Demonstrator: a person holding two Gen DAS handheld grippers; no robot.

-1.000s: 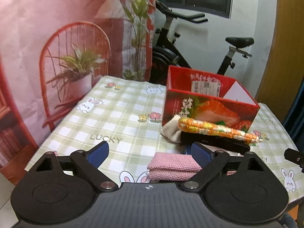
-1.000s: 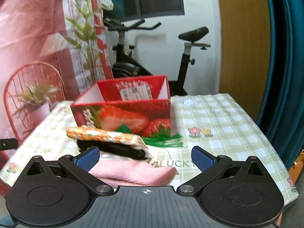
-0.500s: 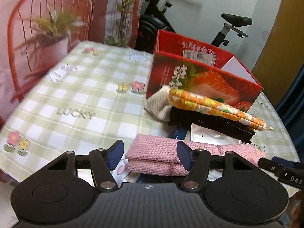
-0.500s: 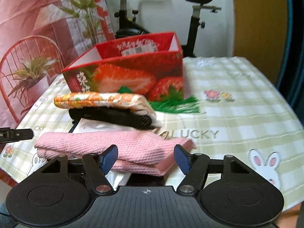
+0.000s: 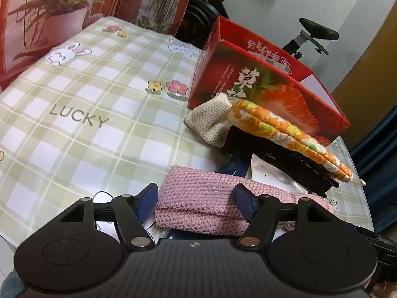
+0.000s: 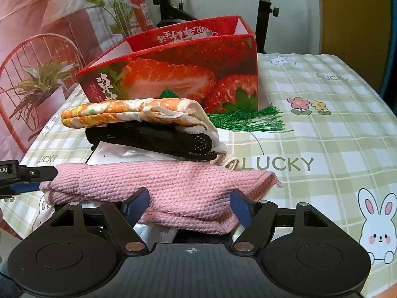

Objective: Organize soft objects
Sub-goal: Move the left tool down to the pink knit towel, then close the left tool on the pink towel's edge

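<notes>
Straddling the folded pink knitted cloth (image 5: 201, 198) at the table's (image 5: 74, 94) near edge, left gripper (image 5: 196, 202) and right gripper (image 6: 189, 204) have just been opening slightly; nothing clamped, two-ended lift judged intended.

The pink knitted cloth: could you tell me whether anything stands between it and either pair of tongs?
Nothing visible does. The pink knitted cloth lies partly between the open fingers of the left tongs and the right tongs. The orange mitt and black glove lie behind it.
</notes>
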